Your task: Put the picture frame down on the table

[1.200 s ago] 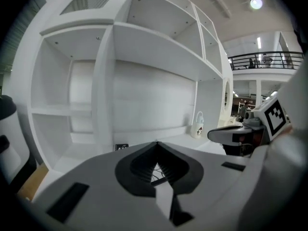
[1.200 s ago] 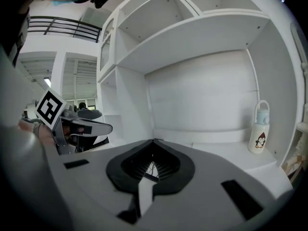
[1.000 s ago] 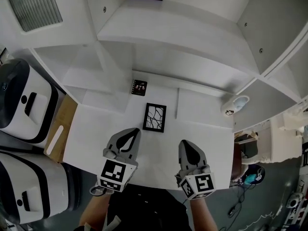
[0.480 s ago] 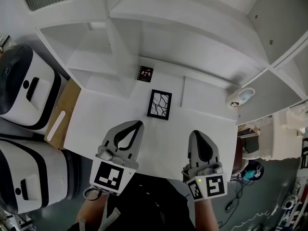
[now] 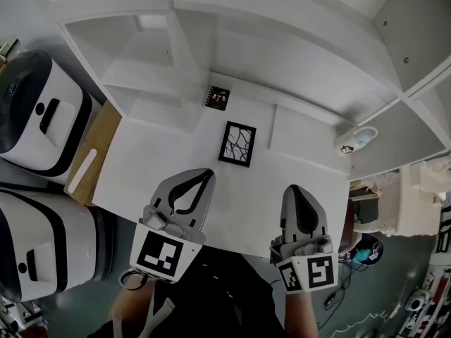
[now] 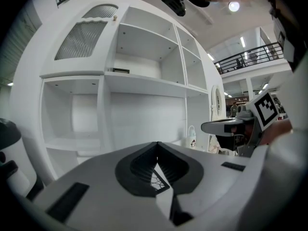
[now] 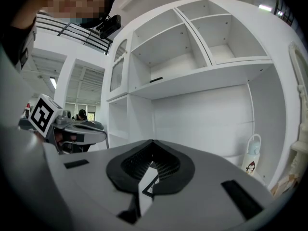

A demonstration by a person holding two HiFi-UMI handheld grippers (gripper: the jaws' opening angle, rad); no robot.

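In the head view, the picture frame is seen lying flat on the white table, near the shelf unit. The left gripper and right gripper are held over the table's near edge, apart from the frame. In the left gripper view, the jaws are seen pressed together, with nothing clamped. In the right gripper view, the jaws are likewise closed and empty; a white bottle is seen at the right.

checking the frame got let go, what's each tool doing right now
Left tool: closed, holding nothing.
Right tool: closed, holding nothing.
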